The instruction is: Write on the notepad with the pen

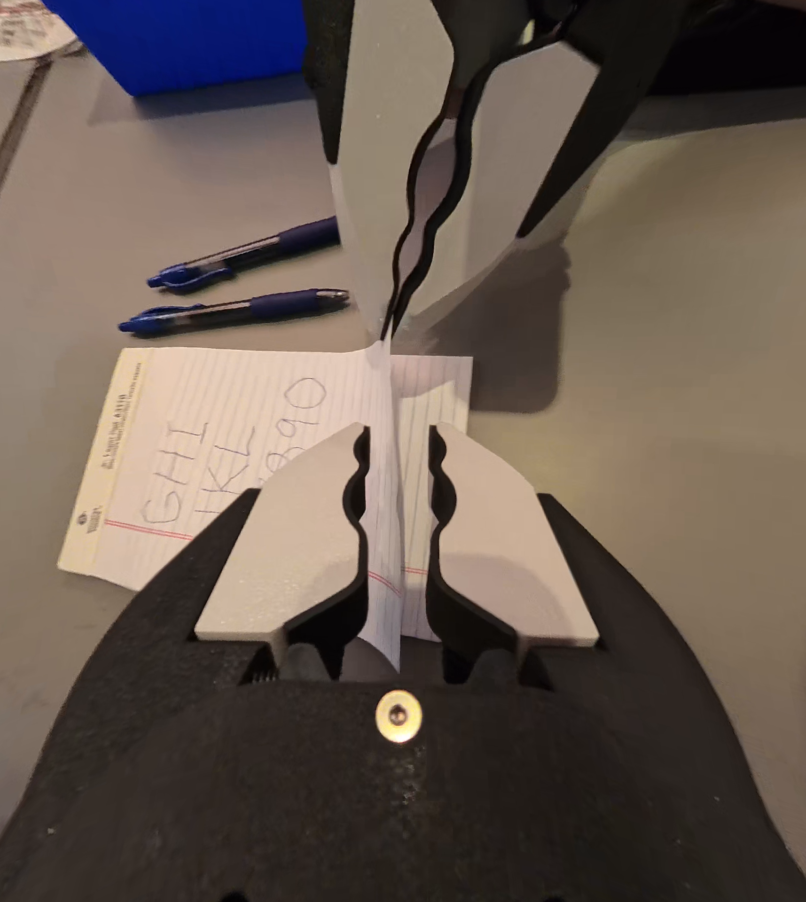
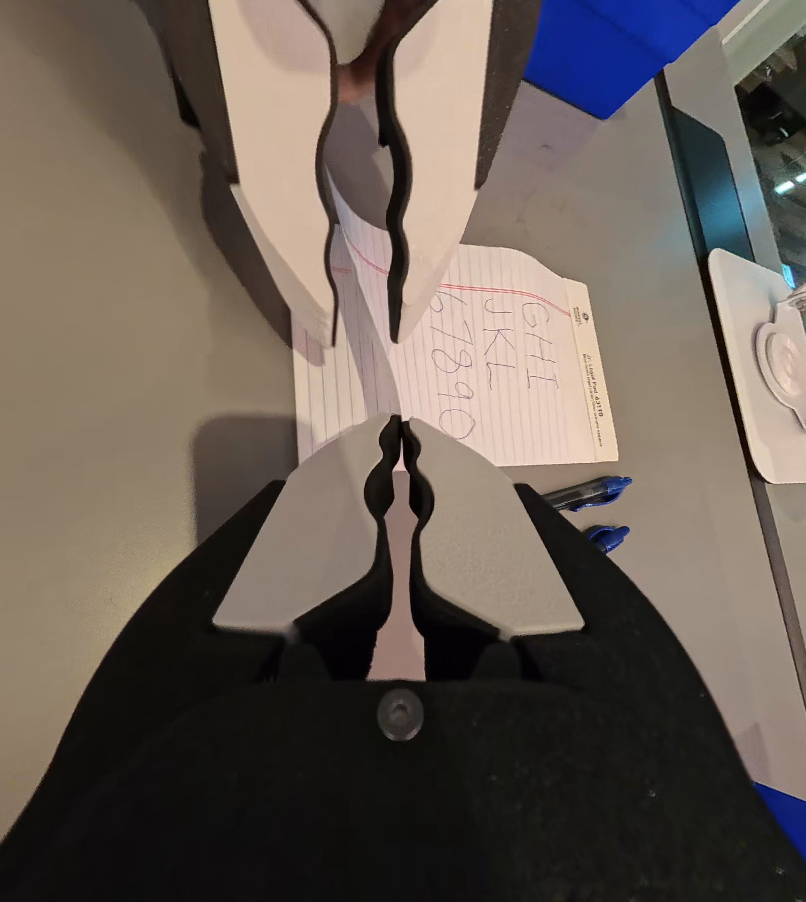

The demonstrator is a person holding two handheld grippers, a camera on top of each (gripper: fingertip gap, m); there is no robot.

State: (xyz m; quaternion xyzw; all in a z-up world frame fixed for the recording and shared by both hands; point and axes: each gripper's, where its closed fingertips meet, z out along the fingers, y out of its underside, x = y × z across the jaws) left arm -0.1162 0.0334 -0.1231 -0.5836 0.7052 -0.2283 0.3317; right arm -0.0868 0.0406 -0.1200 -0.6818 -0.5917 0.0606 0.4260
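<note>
Left wrist view: one notepad [image 1: 225,439], two pens [image 1: 239,261] [image 1: 230,310].

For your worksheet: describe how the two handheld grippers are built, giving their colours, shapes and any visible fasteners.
Both match. The left gripper and the right gripper each have a wide, textured black body that flares like wings. Two flat pale grey fingers taper forward, their inner edges lined with wavy black pads. One round screw sits in the middle of each body, silver on the left, dark on the right.

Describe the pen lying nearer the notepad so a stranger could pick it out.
On the grey table lies a white lined notepad. Just beyond its far edge lie two blue pens; the nearer pen shows its metal tip, whereas the farther pen has its tip hidden behind the right gripper.
</note>
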